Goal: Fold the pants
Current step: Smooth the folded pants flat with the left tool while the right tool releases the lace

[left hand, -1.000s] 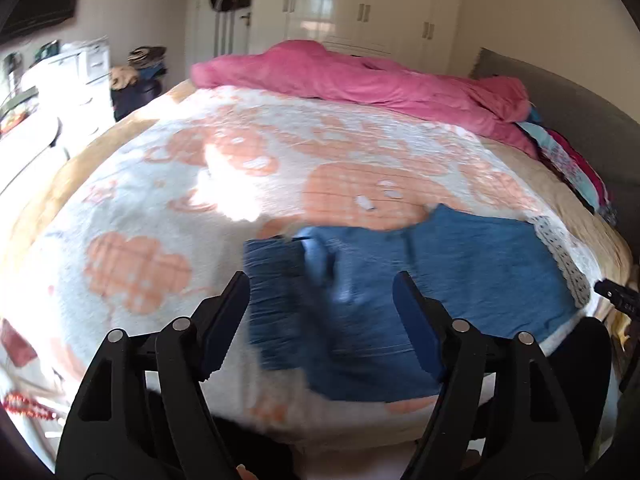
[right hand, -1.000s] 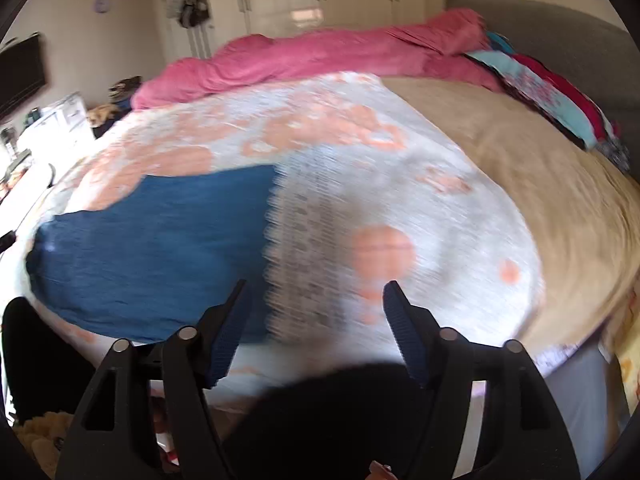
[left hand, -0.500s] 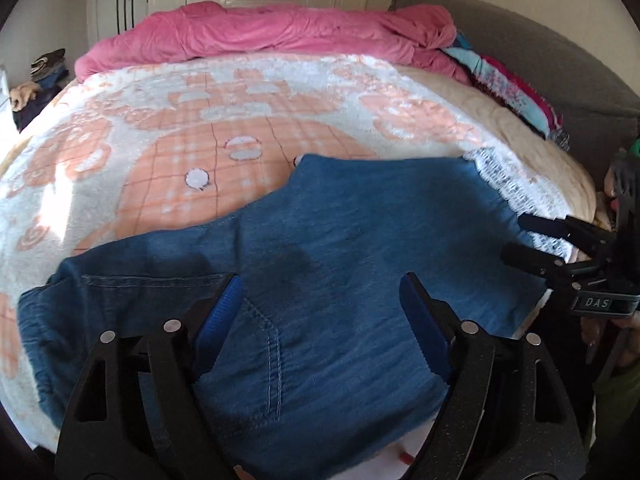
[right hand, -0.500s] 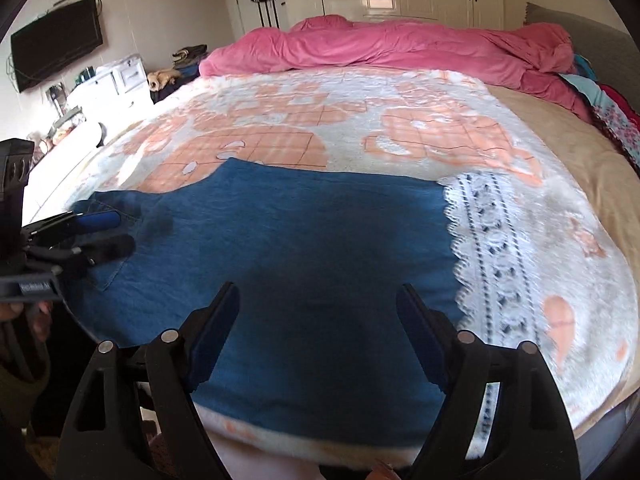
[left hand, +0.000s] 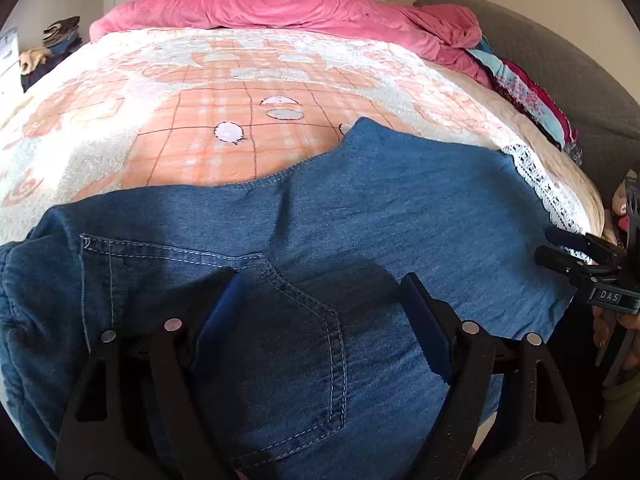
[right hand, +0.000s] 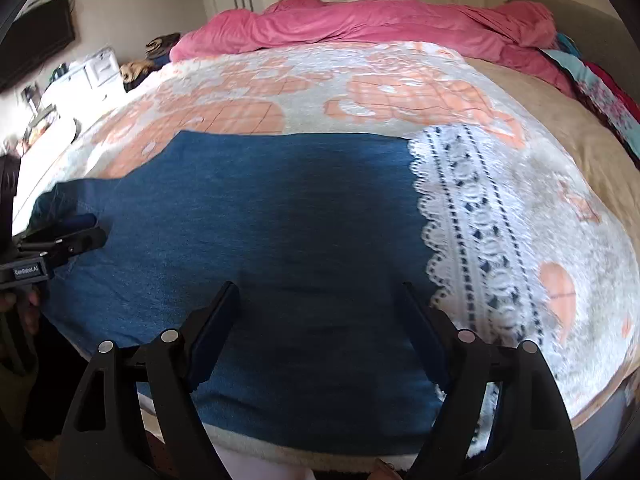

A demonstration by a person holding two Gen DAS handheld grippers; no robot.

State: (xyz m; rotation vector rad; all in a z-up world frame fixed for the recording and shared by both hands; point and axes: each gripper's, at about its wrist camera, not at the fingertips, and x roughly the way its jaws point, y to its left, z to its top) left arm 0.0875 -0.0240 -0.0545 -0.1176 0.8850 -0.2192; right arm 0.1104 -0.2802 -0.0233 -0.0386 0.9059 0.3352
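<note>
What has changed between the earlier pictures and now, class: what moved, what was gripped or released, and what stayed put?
Both grippers came down closer over the denim pants. The left gripper now hangs above the back pocket, the right gripper above the leg end beside the lace trim. The left jaws have just been opening; nothing lies between them. Nothing was gripped or released. The pants, bedspread and pink duvet stayed put.
</note>
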